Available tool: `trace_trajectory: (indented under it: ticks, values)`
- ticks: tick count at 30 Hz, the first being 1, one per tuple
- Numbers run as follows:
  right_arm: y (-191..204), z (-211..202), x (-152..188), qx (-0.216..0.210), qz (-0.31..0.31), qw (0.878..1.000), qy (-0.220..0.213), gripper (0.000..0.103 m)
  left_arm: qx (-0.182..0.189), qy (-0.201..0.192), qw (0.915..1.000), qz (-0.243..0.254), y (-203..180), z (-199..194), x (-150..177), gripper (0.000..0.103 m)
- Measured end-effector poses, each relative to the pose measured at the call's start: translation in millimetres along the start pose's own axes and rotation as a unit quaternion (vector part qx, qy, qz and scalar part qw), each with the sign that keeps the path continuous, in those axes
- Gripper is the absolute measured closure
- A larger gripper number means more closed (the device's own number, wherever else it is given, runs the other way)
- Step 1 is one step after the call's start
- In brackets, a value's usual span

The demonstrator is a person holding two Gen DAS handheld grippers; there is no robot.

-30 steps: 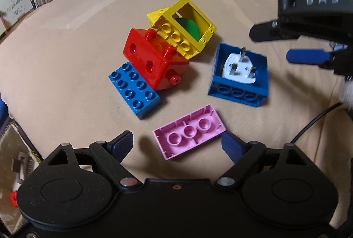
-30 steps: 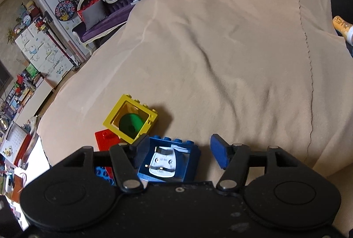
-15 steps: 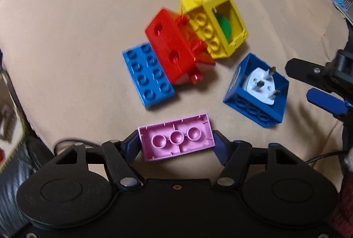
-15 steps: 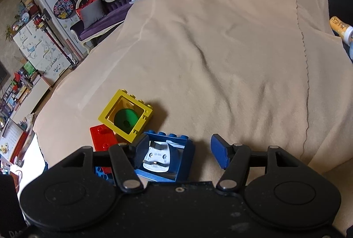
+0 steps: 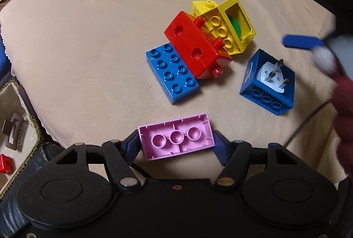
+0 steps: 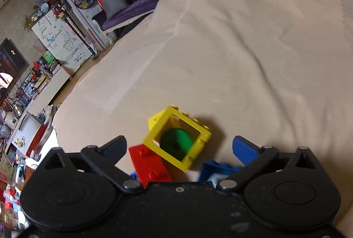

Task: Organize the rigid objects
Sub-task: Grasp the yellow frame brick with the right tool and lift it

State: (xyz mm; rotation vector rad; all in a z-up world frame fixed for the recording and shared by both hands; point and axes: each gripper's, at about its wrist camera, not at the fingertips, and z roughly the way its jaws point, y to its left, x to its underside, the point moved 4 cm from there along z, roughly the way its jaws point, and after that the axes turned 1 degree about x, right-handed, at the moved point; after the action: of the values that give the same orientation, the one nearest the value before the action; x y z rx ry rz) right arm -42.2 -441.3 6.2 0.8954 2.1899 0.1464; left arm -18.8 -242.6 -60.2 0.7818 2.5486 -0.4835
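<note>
Left gripper [image 5: 176, 145]: you clamp the pink brick [image 5: 176, 140] by its ends; tilting could slip it.
Right gripper [image 6: 179, 149]: your jaws are opening, empty, and could knock the yellow frame [image 6: 177, 135].

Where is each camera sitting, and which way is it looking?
Left wrist: on the left gripper, looking down at the pink brick it grips; a dark red sleeve shows.
Right wrist: on the right gripper, jaws opening, nothing between, facing the beige cloth.
Shared: the yellow frame brick.
</note>
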Motion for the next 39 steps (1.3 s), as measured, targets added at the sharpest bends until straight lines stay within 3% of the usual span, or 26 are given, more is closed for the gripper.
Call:
trace_trajectory:
  ticks: [6, 7, 9, 25, 33, 39]
  values:
    - [17, 38, 0, 0.040, -0.016, 0.998, 0.038, 0.002, -0.011, -0.008, 0.9998, 0.012, -5, -5, 5, 0.040]
    - [19, 42, 1, 0.036, -0.016, 0.998, 0.042, 0.019, -0.011, -0.009, 0.9998, 0.013, -5, -6, 6, 0.040]
    - [18, 46, 3, 0.031, -0.010, 0.998, 0.050, 0.029, -0.012, -0.012, 0.9998, 0.013, -3, -9, 7, 0.040]
    - [4, -57, -5, 0.035, 0.003, 0.997, -0.067, 0.030, -0.011, -0.058, 0.9982, -0.010, 6, -67, -6, 0.040]
    - [28, -64, 24, 0.016, -0.041, 0.998, -0.044, 0.030, -0.036, -0.061, 0.9951, -0.069, 63, -79, -5, 0.040]
    - [81, -45, 61, -0.005, -0.104, 0.995, -0.001, 0.030, -0.066, -0.060, 0.9862, -0.139, 127, -91, 3, 0.040]
